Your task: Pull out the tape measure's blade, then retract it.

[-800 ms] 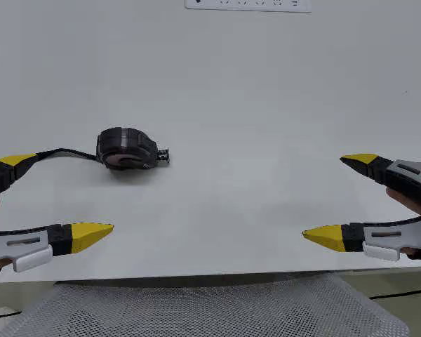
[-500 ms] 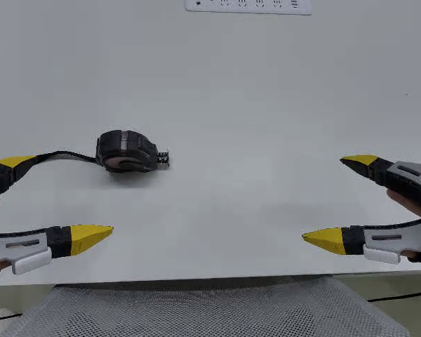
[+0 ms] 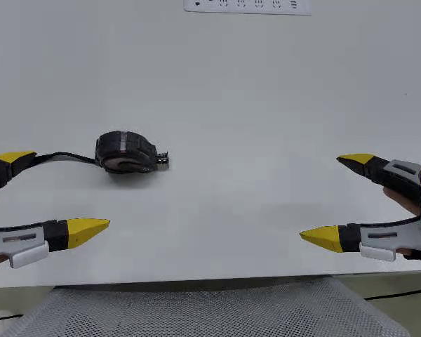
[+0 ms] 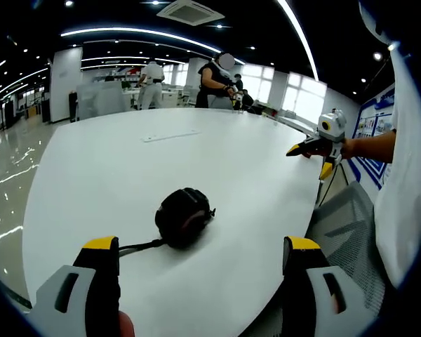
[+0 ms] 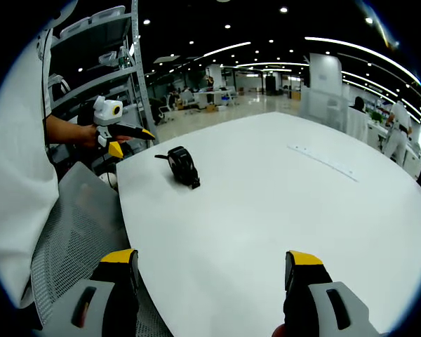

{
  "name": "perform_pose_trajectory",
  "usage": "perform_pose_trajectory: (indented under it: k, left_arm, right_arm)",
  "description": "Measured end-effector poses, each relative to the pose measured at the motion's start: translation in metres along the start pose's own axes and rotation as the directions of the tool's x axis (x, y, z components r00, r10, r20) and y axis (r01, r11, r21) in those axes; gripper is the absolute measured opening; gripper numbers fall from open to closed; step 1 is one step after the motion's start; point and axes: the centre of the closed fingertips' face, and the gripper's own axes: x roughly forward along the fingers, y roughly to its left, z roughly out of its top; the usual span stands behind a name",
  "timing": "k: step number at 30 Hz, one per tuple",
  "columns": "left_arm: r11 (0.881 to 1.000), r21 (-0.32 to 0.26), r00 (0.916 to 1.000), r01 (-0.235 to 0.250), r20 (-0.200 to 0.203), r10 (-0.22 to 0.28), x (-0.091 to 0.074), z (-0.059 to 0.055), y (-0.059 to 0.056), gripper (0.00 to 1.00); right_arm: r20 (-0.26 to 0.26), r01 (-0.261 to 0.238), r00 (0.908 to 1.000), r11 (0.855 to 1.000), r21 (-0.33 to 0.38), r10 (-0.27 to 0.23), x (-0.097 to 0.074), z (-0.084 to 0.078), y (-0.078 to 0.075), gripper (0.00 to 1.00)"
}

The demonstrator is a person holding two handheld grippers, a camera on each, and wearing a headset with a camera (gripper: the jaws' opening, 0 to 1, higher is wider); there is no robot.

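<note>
Tape measure (image 3: 126, 152) on table (image 3: 266, 105) (left tool (image 3: 67, 189), right tool (image 3: 321, 197) agape)

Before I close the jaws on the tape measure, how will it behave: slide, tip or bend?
The tape measure looks like a compact rigid case, so probably stiff and heavy for its size. The white table looks smooth, so a push would likely slide it. Its strap lies limp and curved, so it should trail loosely.

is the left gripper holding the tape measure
No, the left gripper is wide open, and the tape measure lies on the table ahead of it.
</note>
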Motion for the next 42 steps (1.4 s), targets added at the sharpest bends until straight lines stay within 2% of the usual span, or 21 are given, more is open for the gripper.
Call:
perform_pose_trajectory:
  k: [8,10,12,21,23,27,31,34,38,42]
  left_arm:
    - [0.999,0.026,0.9993,0.033,-0.016,-0.033,0.008,0.002,0.001,0.94]
    - [0.998,0.040,0.9987,0.045,-0.025,-0.044,0.012,0.002,0.001,0.94]
    - [0.997,0.046,0.9982,0.054,-0.029,-0.052,0.014,0.003,0.002,0.94]
    - [0.992,0.091,0.9947,0.093,-0.054,-0.088,0.025,0.009,0.013,0.93]
    - [0.988,0.113,0.9922,0.106,-0.078,-0.097,0.029,0.007,0.014,0.93]
    - [0.983,0.129,0.9878,0.132,-0.100,-0.120,0.038,0.005,0.015,0.92]
    - [0.971,0.173,0.9789,0.165,-0.149,-0.139,0.046,-0.002,0.016,0.91]
    - [0.967,0.180,0.9751,0.179,-0.163,-0.150,0.050,-0.003,0.017,0.91]
    - [0.955,0.213,0.9659,0.208,-0.199,-0.165,0.056,-0.005,0.019,0.90]
    - [0.948,0.220,0.9588,0.231,-0.217,-0.183,0.060,-0.005,0.020,0.89]
  right_arm:
    - [-0.004,-0.016,0.9999,1.000,-0.013,0.016,0.006,0.001,-0.004,0.87]
    - [-0.021,-0.034,0.9992,0.999,-0.018,0.034,0.008,0.000,-0.005,0.87]
    - [-0.026,-0.037,0.9990,0.998,-0.045,0.036,0.010,0.002,-0.006,0.86]
    - [-0.037,-0.088,0.9957,0.992,-0.085,0.085,0.031,0.013,-0.011,0.86]
    - [-0.037,-0.101,0.9945,0.991,-0.090,0.098,0.037,0.016,-0.012,0.86]
    - [-0.051,-0.130,0.9908,0.986,-0.103,0.125,0.048,0.017,-0.012,0.86]
    - [-0.057,-0.151,0.9877,0.982,-0.111,0.145,0.057,0.020,-0.014,0.86]
    - [-0.059,-0.162,0.9860,0.980,-0.117,0.156,0.062,0.023,-0.015,0.86]
    - [-0.074,-0.184,0.9817,0.973,-0.137,0.176,0.071,0.025,-0.014,0.86]
    - [-0.082,-0.197,0.9791,0.969,-0.149,0.186,0.080,0.028,-0.016,0.85]
